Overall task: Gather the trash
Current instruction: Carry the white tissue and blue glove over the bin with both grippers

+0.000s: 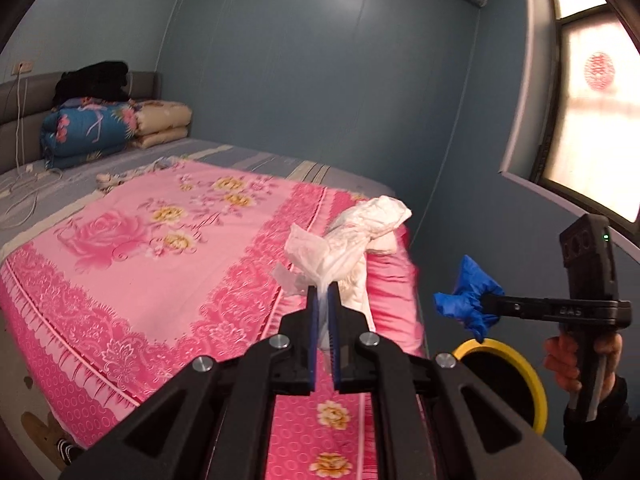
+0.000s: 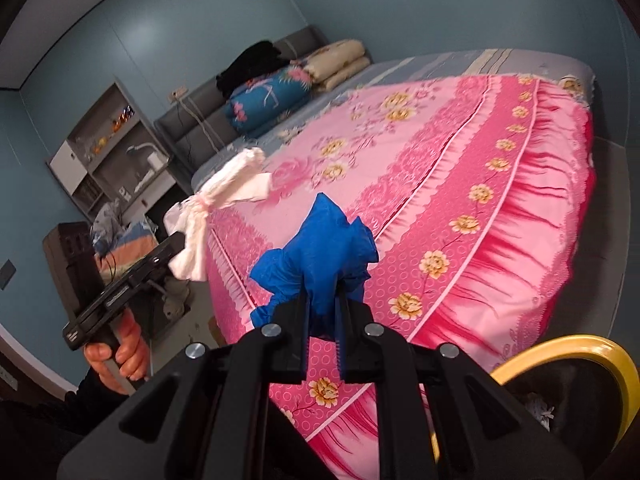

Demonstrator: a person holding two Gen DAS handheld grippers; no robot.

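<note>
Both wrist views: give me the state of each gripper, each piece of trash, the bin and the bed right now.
left gripper: shut on the white tissue wad
white tissue wad: crumpled, held off the bed
right gripper: shut on the blue glove
blue glove: crumpled, held in the air
yellow-rimmed bin: open, dark inside, beside the bed
bed: pink floral cover spread flat
folded quilts: stacked at the headboard
</note>
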